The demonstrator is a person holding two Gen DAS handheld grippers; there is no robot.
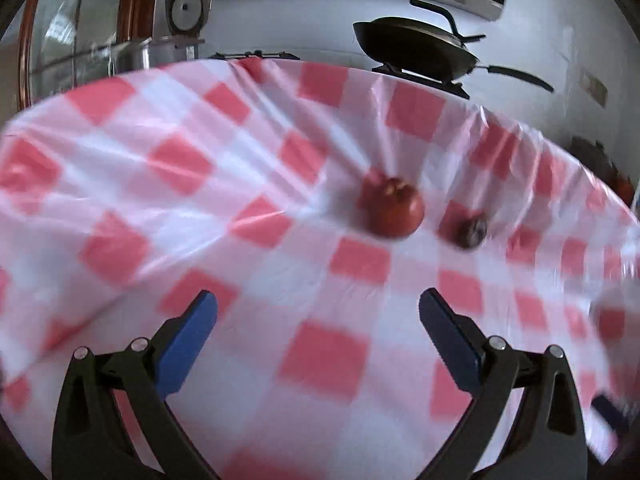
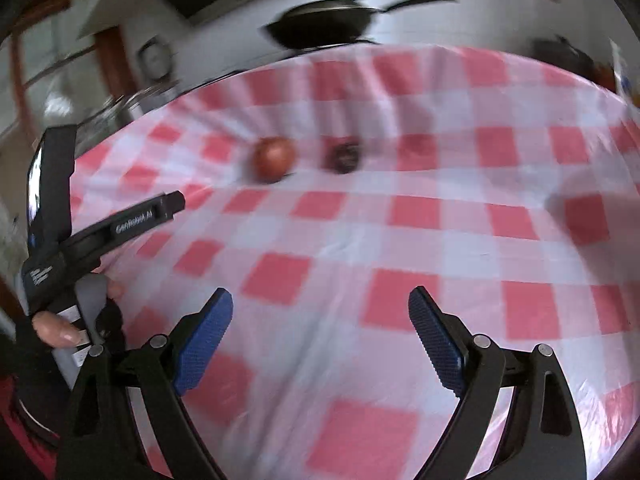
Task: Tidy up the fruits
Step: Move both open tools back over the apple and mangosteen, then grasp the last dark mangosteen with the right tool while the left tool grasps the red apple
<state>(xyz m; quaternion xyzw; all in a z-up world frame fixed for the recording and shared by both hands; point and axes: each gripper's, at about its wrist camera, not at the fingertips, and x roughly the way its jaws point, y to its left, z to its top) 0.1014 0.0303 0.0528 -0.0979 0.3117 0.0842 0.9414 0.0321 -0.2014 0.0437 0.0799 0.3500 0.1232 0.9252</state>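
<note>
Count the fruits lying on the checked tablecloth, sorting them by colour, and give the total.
Red fruit: 1
Dark purplish fruit: 1
Total: 2, lying apart on the tablecloth. Both pictures are blurred, so what kind of fruit each one is cannot be told.

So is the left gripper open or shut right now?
Open. The left gripper has its blue pads spread wide, with only the checked tablecloth between them. Nothing is held.

White wall (image 1: pixel 320 20) (window (image 1: pixel 60 32) left)
</note>
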